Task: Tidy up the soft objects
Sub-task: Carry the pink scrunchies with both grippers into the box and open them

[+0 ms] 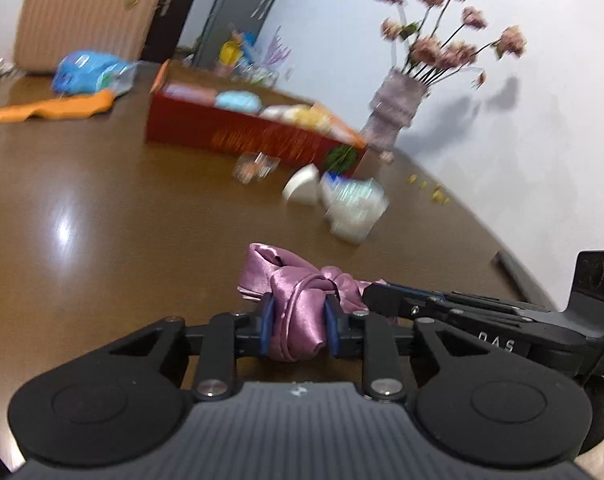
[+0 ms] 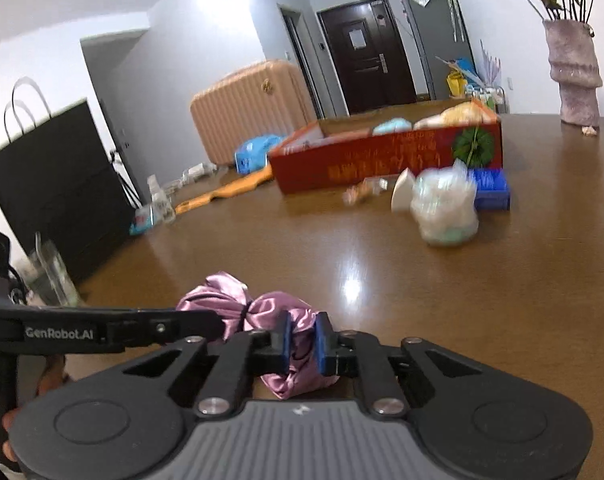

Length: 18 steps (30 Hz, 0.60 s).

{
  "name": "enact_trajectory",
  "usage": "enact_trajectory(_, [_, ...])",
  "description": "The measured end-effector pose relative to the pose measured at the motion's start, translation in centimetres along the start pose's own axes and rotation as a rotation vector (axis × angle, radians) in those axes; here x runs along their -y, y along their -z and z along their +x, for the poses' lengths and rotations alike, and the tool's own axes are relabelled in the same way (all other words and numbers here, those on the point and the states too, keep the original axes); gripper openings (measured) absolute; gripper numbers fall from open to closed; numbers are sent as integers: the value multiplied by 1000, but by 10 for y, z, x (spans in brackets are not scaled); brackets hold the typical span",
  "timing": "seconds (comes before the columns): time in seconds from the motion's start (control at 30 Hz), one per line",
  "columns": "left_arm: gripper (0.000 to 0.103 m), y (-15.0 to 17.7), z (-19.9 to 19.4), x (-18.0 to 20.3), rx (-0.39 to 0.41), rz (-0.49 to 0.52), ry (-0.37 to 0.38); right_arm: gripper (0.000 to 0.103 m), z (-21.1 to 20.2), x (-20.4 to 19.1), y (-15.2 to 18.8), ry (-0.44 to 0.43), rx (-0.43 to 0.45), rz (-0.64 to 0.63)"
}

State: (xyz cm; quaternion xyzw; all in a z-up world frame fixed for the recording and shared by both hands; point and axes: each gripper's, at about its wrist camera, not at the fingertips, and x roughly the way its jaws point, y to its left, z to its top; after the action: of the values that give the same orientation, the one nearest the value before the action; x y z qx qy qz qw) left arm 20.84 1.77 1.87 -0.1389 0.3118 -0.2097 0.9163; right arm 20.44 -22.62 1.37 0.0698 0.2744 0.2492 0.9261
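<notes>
Both grippers are on the same thing: a glossy mauve satin bundle [image 1: 302, 312], crumpled into soft folds and cinched at its middle by a thin dark band, low over the polished brown table [image 1: 101, 200], well in front of the red box [image 1: 245, 136]. The left gripper [image 1: 297, 326] has its blue-padded fingers [image 1: 266, 328] pinching one puffy lobe of the satin so the fabric bulges between them, and the right gripper [image 2: 302, 338] squeezes the other lobe tighter, its blue pads [image 2: 322, 344] nearly meeting through the cloth. From the left wrist view the right tool's flat black body reaches in from the side to the knot. The red box is a long, shallow cardboard tray with gold lettering and a green round emblem near one end; inside it sit rounded soft shapes, a pale blue one [image 2: 394, 125] and yellowish, cream ones, blurred. Just in front of the box lie a white cone-shaped cup [image 2: 404, 196] on its side and a crinkly clear plastic bag [image 2: 446, 212] of pale stuff, touching each other. A blue flat block [image 2: 492, 188] sits against the box's emblem end. Beyond that end stands a rough, ridged mauve vase [image 2: 574, 72] of dusty pink flowers. Off the box's far end, a flat orange strip [image 1: 49, 110] stretches out, with a shiny blue packet [image 1: 89, 72] and a ribbed peach suitcase [image 2: 249, 108] behind.
</notes>
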Motion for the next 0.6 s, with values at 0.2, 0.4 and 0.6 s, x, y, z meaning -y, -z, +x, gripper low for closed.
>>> enact_trajectory(0.2, [26,-98,37,6,108,56,75,11,12,27,-96,9,126,-70])
enact_trajectory(0.4, [26,-199,114,-12,119,21,94,11,76,64,-199,56,127,-127])
enact_trajectory(0.6, [28,-220,203,-49,-21,28,-35,11,184,106,-230,92,-67,-92])
